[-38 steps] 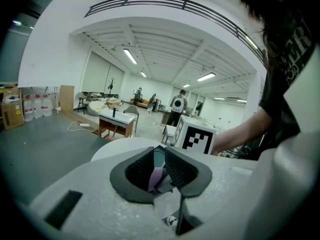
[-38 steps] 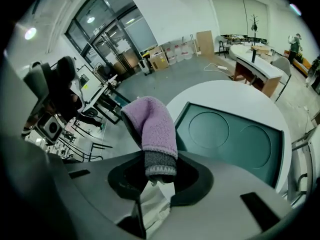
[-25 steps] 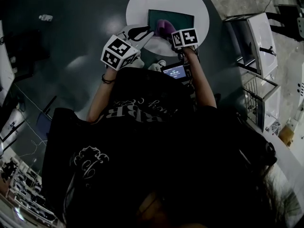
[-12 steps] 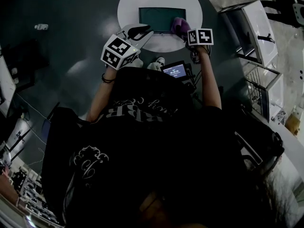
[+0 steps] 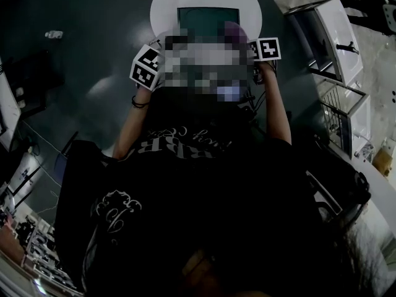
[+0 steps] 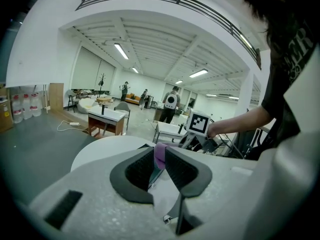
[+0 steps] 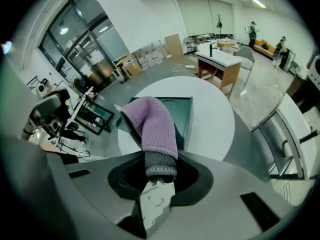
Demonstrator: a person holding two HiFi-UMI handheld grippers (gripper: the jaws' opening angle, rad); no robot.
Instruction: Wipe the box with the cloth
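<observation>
A dark green box (image 5: 207, 16) lies flat on the round white table (image 5: 164, 5). The purple cloth (image 5: 237, 31) rests at the box's right edge. In the right gripper view, my right gripper (image 7: 160, 171) is shut on the cloth (image 7: 150, 129), which droops forward over the box (image 7: 182, 116). Its marker cube (image 5: 266, 48) shows beside the table. My left gripper (image 6: 159, 156) hovers at the table's near left with a narrow gap between its jaws and nothing in them; the cloth (image 6: 159, 153) shows through that gap. Its cube (image 5: 146, 67) is visible, while a mosaic patch hides the jaws in the head view.
White cabinets (image 5: 337, 42) stand close on the right of the table. A small bottle (image 5: 52, 34) lies on the dark floor at far left. Beyond the table a wooden desk (image 7: 220, 64) and distant people occupy the hall.
My right gripper has carried the cloth from the box's front middle to its right edge. The left gripper has stayed near the table's front left.
</observation>
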